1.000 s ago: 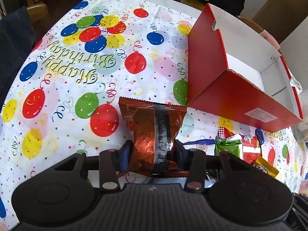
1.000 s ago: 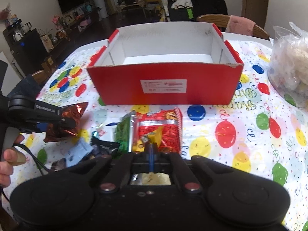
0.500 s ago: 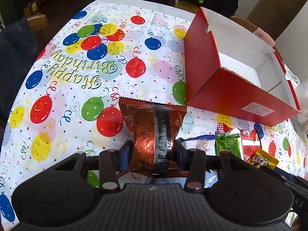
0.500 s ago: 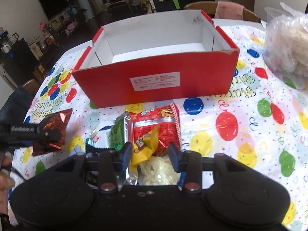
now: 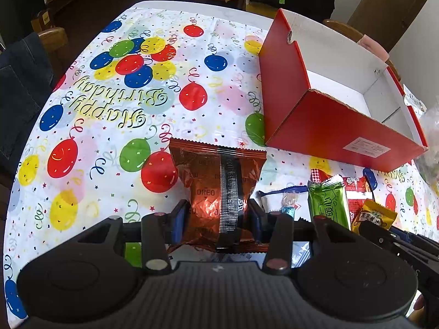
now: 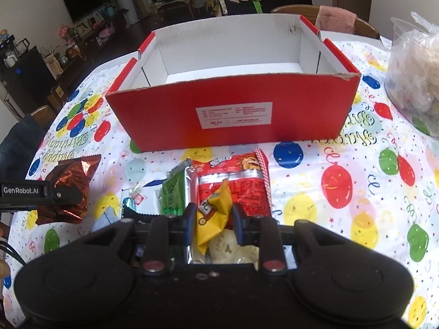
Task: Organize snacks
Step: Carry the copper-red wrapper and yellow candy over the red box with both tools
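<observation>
My left gripper [image 5: 216, 219] is shut on a copper Oreo packet [image 5: 216, 175] and holds it above the tablecloth, left of the red box [image 5: 337, 128]. The same packet [image 6: 68, 189] shows at the left of the right wrist view. My right gripper [image 6: 212, 219] stands with its jaws around a yellow snack packet [image 6: 212, 216], pressing its sides. Under it lie a red packet [image 6: 236, 186], a green packet [image 6: 174, 194] and a pale packet [image 6: 225, 249]. The open red box [image 6: 233, 115] with white inside stands just behind them.
A clear bag of pale snacks [image 6: 414, 74] stands at the right. Small candies [image 6: 134, 197] lie between the two grippers. Chairs [image 6: 337, 19] stand behind the table. The balloon tablecloth [image 5: 123, 104] covers the table.
My right gripper opened from shut, dropped over the pile and closed around the yellow packet. My left gripper lifted a little with the Oreo packet.
</observation>
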Available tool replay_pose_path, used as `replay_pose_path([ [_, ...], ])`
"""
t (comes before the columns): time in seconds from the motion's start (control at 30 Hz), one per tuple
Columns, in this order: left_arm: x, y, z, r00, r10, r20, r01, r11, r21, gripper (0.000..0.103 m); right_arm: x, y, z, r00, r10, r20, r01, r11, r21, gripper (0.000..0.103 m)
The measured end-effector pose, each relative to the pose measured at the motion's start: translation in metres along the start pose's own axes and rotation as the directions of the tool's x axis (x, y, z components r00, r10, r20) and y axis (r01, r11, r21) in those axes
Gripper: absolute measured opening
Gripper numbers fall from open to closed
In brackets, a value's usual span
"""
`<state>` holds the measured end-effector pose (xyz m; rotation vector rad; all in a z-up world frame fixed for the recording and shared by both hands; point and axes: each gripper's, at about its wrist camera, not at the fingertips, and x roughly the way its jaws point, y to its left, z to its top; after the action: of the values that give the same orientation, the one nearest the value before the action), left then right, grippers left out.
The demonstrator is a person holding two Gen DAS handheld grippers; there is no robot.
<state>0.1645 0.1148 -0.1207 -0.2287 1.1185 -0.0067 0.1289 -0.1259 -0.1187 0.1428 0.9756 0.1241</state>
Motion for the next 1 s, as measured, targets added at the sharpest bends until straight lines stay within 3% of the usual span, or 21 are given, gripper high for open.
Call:
replay_pose_path([
  [0.4,-0.032,-0.015,0.007,0.999,-0.016,0.039,0.015,0.999,0.042,0.045,-0.035,-0.006,0.014,0.996,0.032,0.084,-0.032,1.000,0.000,0.025],
  [0.73,-0.071,-0.064,0.048,0.989,-0.070,0.130,0.059,0.995,0.085,0.045,-0.060,-0.024,0.072,0.983,0.056,0.174,-0.048,0.998,-0.051,0.026],
  [1.0,-0.058,-0.113,0.089,0.988,-0.075,0.132,0.060,0.992,0.114,0.045,-0.039,-0.050,0.117,0.986,0.060,0.158,-0.050,0.997,-0.065,0.026],
])
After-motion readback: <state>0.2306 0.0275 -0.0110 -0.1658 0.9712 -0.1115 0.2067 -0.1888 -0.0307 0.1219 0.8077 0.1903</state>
